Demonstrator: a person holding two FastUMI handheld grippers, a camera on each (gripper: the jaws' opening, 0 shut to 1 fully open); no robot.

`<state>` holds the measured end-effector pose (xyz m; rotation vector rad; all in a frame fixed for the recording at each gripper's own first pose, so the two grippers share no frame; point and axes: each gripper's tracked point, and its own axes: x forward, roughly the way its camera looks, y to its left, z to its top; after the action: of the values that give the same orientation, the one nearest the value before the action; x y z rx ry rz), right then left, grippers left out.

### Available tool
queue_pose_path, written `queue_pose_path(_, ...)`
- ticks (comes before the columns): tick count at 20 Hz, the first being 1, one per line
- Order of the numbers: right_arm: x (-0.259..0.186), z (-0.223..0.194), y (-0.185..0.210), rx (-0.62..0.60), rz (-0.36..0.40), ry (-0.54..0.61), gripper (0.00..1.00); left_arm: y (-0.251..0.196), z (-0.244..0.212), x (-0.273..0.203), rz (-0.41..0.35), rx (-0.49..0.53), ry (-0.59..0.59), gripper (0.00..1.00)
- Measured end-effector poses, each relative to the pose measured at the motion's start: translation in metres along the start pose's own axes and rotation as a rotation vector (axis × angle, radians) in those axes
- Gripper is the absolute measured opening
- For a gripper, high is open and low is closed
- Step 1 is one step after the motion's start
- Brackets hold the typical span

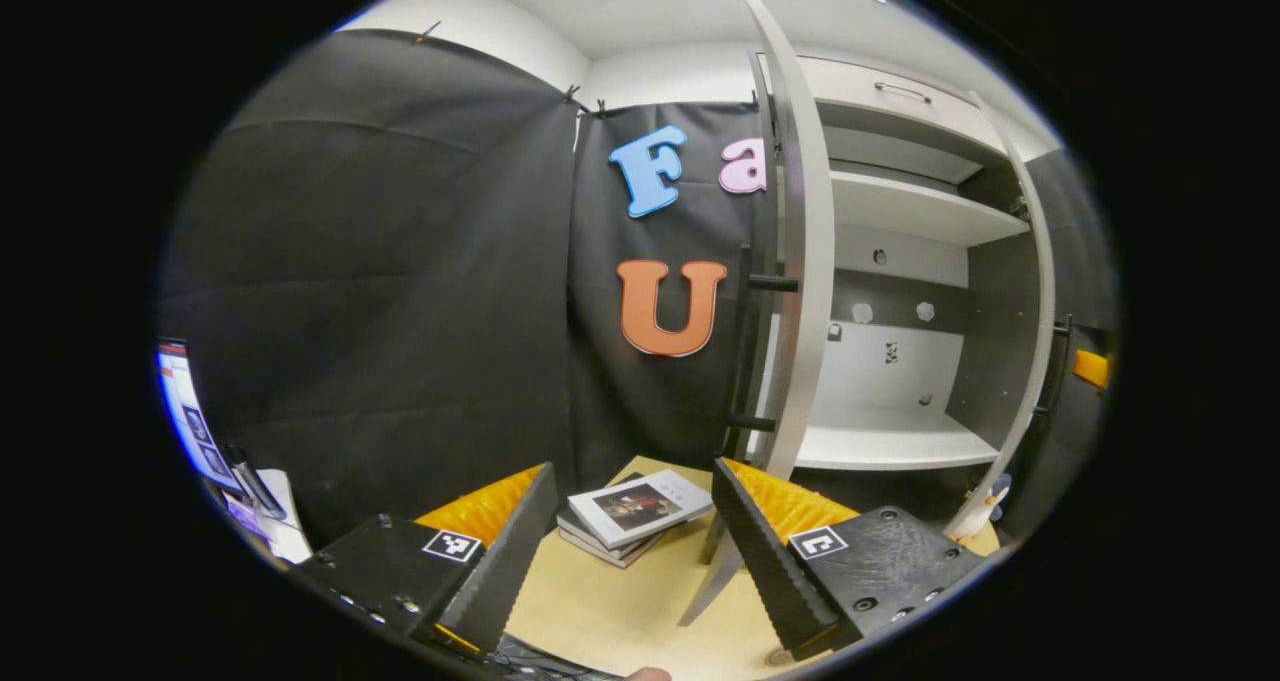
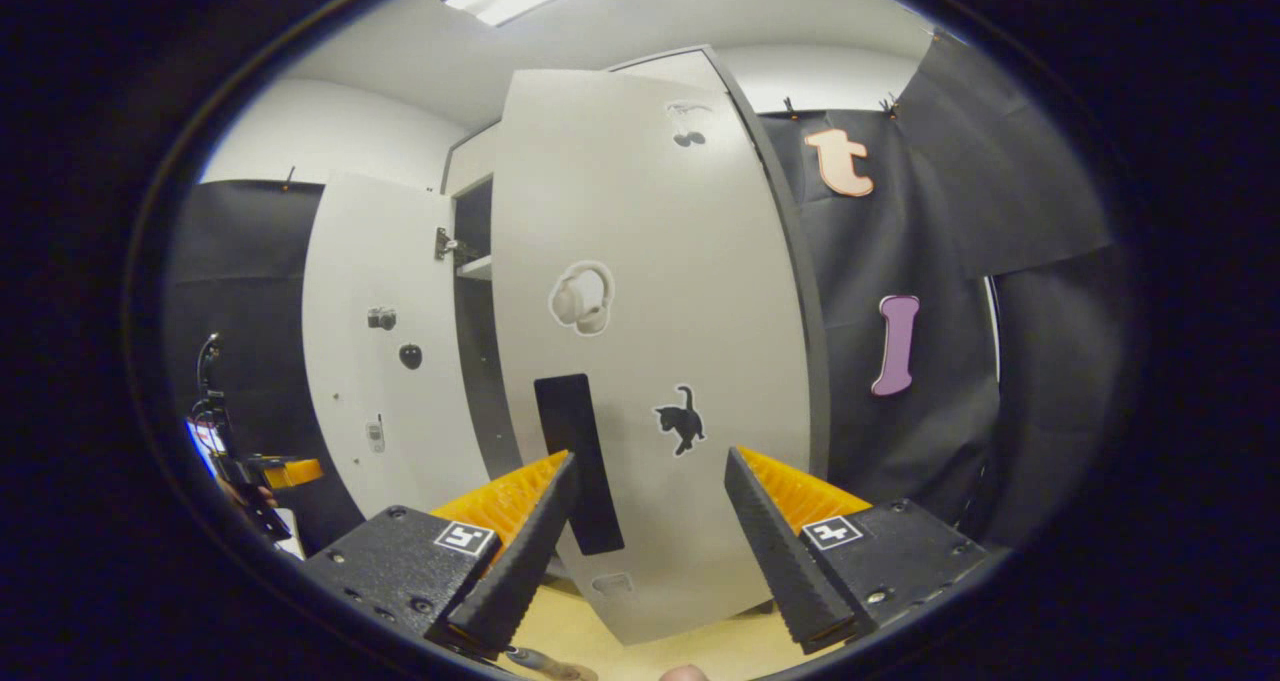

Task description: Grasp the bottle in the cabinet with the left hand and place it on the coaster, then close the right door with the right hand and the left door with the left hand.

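Note:
The white cabinet (image 1: 890,361) stands with both doors swung out and bare shelves. The left door (image 1: 805,261) is edge-on, with a black handle (image 1: 772,283) on it. The right door (image 1: 1040,301) hangs open farther off. A small pale object (image 1: 988,506) at that door's foot may be the bottle, but I cannot tell. My left gripper (image 1: 634,466) is open and empty over the table, left of the left door. My right gripper (image 2: 650,456) is open close in front of the right door's outer face (image 2: 650,291), whose black handle (image 2: 580,461) lies by one finger.
A stack of books (image 1: 635,511) lies on the light wooden table (image 1: 620,601) beyond my left fingers. A lit screen (image 1: 185,411) stands at the far left. The left door (image 2: 370,341) and the other gripper (image 2: 275,473) sit left of the right door.

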<state>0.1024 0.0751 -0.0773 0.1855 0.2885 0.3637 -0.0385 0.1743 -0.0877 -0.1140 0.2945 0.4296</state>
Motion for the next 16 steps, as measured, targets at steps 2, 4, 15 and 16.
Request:
queue_pose_path(2, -0.004, -0.001, 0.002, -0.015, -0.004, -0.007, 0.97, 0.003, 0.004, 0.004, -0.003, 0.003, -0.004, 0.96)
queue_pose_path(4, -0.012, -0.001, -0.005, -0.014, -0.037, -0.02, 0.97, 0.002, 0.01, 0.011, -0.011, 0.003, -0.01, 0.96)
queue_pose_path(15, -0.07, -0.008, -0.056, -0.008, -0.197, -0.037, 0.97, 0.012, 0.037, 0.057, 0.006, -0.006, -0.049, 0.92)
queue_pose_path(16, -0.077, -0.009, -0.062, -0.004, -0.212, -0.032, 0.97, 0.01, 0.038, 0.06, 0.004, 0.002, -0.05, 0.92)
